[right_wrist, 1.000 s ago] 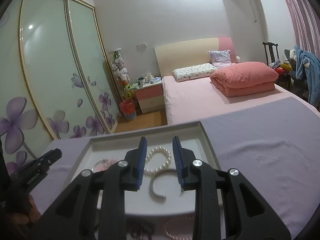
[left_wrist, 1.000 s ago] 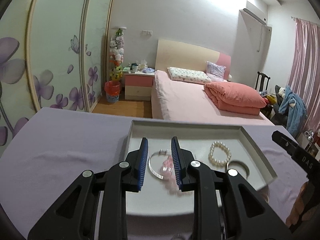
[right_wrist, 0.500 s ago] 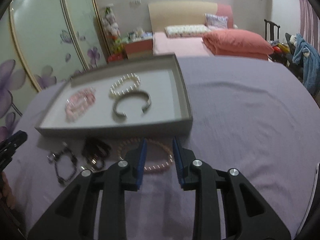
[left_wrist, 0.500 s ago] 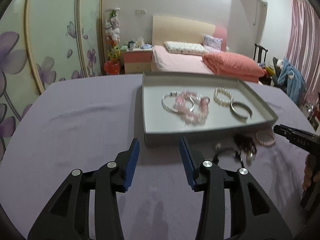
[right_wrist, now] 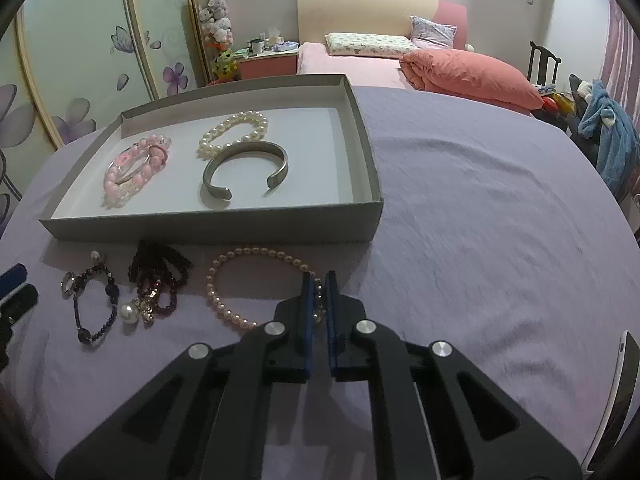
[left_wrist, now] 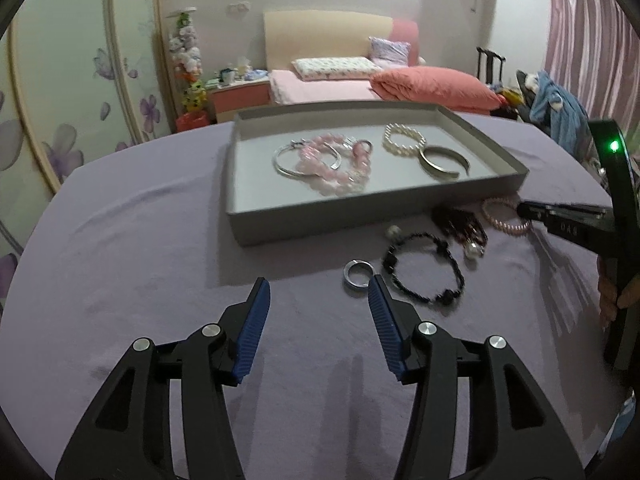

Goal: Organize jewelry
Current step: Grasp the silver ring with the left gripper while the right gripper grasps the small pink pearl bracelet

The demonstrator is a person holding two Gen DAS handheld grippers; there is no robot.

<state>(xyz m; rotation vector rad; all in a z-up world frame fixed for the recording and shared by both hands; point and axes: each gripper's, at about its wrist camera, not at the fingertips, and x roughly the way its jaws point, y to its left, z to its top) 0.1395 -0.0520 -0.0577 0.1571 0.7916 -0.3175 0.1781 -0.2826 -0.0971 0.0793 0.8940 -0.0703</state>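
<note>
Shallow grey cardboard tray (right_wrist: 360, 136) holds four pieces — white pearl bracelet (right_wrist: 234, 130), open silver cuff (right_wrist: 244, 174), pink bead bracelet (right_wrist: 134, 170), thin silver bangle (left_wrist: 290, 160).

Outside on the purple cloth: pale pearl strand (right_wrist: 240, 280), dark red bead cluster (right_wrist: 158, 280), black bead bracelet (left_wrist: 424, 272), small steel ring (left_wrist: 357, 275).

Right gripper (right_wrist: 318, 280) nearly closed, pinching the pearl strand's edge. Left gripper (left_wrist: 319, 294) spread wide, holding nothing, just beside the ring.

Judged about half done.

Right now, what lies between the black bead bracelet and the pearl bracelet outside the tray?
A dark red bead bunch, between the black bead bracelet and pearl bracelet; right wrist view.
</note>
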